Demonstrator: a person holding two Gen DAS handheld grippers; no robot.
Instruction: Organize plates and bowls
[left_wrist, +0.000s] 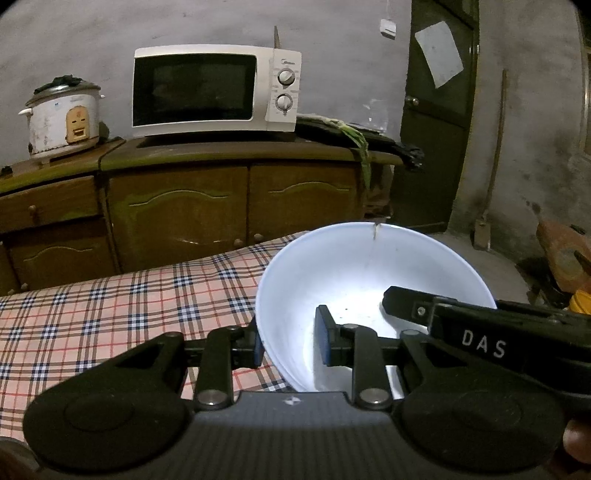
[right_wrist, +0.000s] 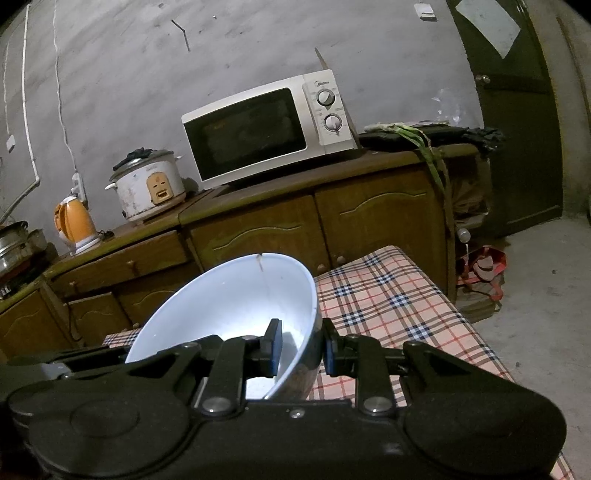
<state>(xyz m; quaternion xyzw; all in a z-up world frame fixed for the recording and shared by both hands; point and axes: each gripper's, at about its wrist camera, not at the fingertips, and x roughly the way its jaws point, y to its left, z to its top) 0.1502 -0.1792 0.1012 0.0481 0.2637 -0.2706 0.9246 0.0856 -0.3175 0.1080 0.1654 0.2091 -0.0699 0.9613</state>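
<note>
A white bowl (left_wrist: 351, 266) with a crack at its far rim is held between both grippers above the plaid-covered table (left_wrist: 110, 314). My left gripper (left_wrist: 290, 343) is shut on the bowl's left wall, one pad inside and one outside. In the right wrist view my right gripper (right_wrist: 303, 349) is shut on the right wall of the same bowl (right_wrist: 236, 295), again one pad on each side. The bowl tilts its mouth toward the cameras. Nothing shows inside it. Whether its base touches the table (right_wrist: 388, 306) is hidden.
A wooden cabinet (left_wrist: 184, 206) stands behind the table, carrying a microwave (left_wrist: 214, 88), a rice cooker (left_wrist: 62, 118) and an orange kettle (right_wrist: 75, 221). A dark door (right_wrist: 517, 129) is at the right. Bags lie on the concrete floor (right_wrist: 484, 269) past the table's right edge.
</note>
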